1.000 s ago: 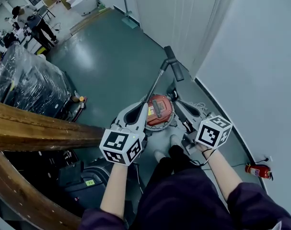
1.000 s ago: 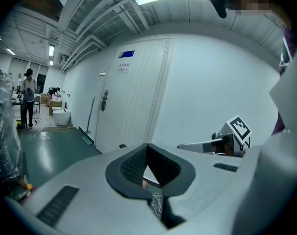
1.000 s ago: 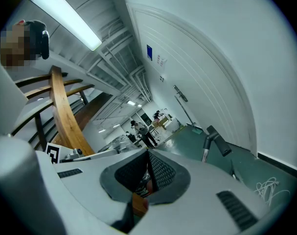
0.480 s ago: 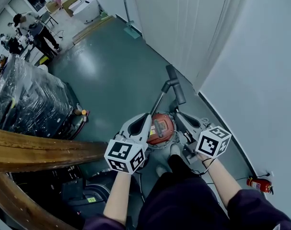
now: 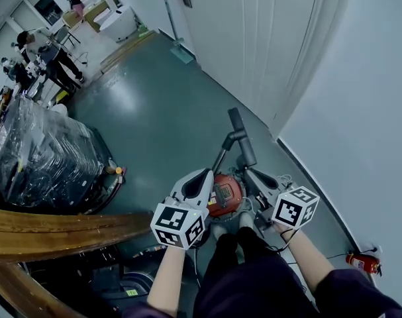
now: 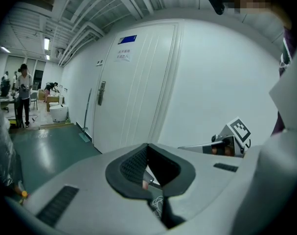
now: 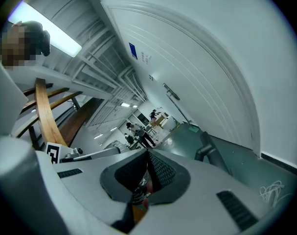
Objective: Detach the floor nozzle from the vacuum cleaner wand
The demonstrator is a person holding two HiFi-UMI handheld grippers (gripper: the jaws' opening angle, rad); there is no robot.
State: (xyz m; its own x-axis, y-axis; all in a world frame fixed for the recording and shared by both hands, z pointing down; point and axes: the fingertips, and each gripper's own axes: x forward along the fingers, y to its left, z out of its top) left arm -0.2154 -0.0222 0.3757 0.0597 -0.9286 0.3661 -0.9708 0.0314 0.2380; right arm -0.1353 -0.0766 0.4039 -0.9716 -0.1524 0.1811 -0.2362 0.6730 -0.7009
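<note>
The nozzle [image 5: 241,136], a dark bar, lies on the green floor [image 5: 148,105] close to the white door [image 5: 253,45]. It is joined to the wand [image 5: 218,160], which slants back to the red vacuum [image 5: 224,196] by the person's feet. The left hand-held gripper [image 5: 202,176] hangs over the vacuum's left side and the right hand-held gripper [image 5: 249,173] over its right. Each has its jaws pressed together with nothing between them. A plastic-wrapped pallet [image 5: 45,154] stands to the left, with wooden beams [image 5: 61,225] nearer. A fire extinguisher [image 5: 363,262] lies near right, by the wall.
</note>
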